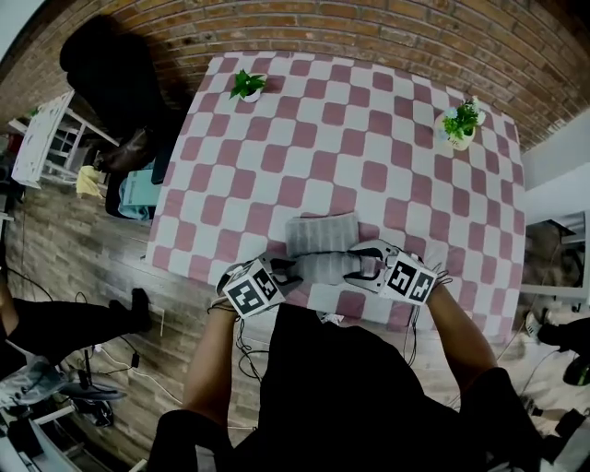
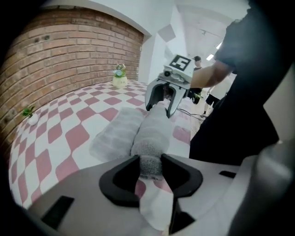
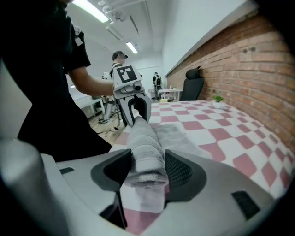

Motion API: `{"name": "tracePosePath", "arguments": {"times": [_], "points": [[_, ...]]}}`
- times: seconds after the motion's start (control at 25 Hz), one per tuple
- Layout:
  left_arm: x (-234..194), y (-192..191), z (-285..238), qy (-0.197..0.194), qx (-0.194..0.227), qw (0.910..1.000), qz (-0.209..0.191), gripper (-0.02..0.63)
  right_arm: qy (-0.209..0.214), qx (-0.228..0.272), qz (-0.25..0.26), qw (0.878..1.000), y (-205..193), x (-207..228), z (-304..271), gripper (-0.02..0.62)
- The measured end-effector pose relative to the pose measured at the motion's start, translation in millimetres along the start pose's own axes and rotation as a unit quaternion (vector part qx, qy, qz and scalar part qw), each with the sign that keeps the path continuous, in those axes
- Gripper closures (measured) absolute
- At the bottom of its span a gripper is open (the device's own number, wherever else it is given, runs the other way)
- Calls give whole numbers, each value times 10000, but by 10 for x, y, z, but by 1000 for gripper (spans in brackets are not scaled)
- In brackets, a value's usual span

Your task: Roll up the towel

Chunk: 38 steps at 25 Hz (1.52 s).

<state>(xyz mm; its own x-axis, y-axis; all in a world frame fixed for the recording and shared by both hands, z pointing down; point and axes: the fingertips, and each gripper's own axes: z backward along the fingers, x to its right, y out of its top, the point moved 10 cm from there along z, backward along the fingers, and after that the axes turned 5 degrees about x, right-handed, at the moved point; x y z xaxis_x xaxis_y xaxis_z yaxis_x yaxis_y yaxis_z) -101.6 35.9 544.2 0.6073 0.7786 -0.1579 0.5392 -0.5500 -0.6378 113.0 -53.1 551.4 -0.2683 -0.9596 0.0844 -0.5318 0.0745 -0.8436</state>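
Indoor work space of the lab or studio kind. In the head view a table (image 1: 350, 138) with a pink-and-white checked cloth stands against a brick wall (image 1: 369, 28) along the top of the frame, with a left plant (image 1: 247, 85) and a right plant (image 1: 459, 123) near its far corners. Cables (image 1: 120, 364) trail over the plank floor (image 1: 83, 258) at lower left, a black chair (image 1: 120, 74) and a white rack (image 1: 41, 138) stand at upper left, and strip lights (image 3: 94, 10) cross the white ceiling at the top of the right gripper view.

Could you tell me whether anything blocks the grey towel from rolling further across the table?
Nothing visible does: the left gripper and right gripper grip the grey terry towel by its roll; only its flat part lies ahead.
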Motion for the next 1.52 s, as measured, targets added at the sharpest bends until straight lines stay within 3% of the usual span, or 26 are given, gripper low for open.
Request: {"name": "tracePosePath", "arguments": {"times": [0.08, 0.16, 0.24, 0.32, 0.4, 0.56, 0.68, 0.84, 0.92, 1.16, 1.36, 1.52], "points": [[-111, 50, 15, 279, 230, 9993, 137, 459, -990, 72, 577, 9934, 93, -75, 122, 383], [-196, 69, 29, 541, 244, 9977, 319, 462, -1934, 44, 1241, 9732, 259, -205, 224, 383], [-258, 65, 14, 686, 275, 9959, 514, 463, -2434, 48, 1935, 9504, 371, -375, 254, 383], [-323, 70, 4, 820, 364, 9937, 667, 465, -2381, 71, 2635, 9348, 386, -557, 205, 385], [-390, 79, 3, 947, 450, 9912, 812, 466, -2093, -86, 3099, 9274, 336, -668, 105, 394], [-516, 121, 9, 1040, 500, 9889, 932, 466, -1965, -707, 3364, 9183, 173, -599, -110, 396], [-610, 188, 50, 1262, 551, 9870, 834, 460, -2284, -847, 3158, 9170, 153, -388, -173, 396], [-654, 341, 241, 1955, 1081, 9737, 454, 451, -2534, -862, 2570, 9286, 170, -31, -195, 396], [-590, 414, 325, 2056, 1204, 9711, 142, 451, -2530, -831, 2399, 9336, 162, 151, -218, 396], [-370, 435, 167, 2143, 647, 9719, -726, 436, -2375, -661, 2076, 9467, 206, 508, -257, 396], [-587, 402, 4, 2434, 531, 9677, -378, 457, -2348, -364, 1257, 9632, 251, 727, -184, 397], [-736, 400, -135, 2397, 376, 9700, -167, 465, -2530, -275, 858, 9633, 233, 797, -191, 397]]}}
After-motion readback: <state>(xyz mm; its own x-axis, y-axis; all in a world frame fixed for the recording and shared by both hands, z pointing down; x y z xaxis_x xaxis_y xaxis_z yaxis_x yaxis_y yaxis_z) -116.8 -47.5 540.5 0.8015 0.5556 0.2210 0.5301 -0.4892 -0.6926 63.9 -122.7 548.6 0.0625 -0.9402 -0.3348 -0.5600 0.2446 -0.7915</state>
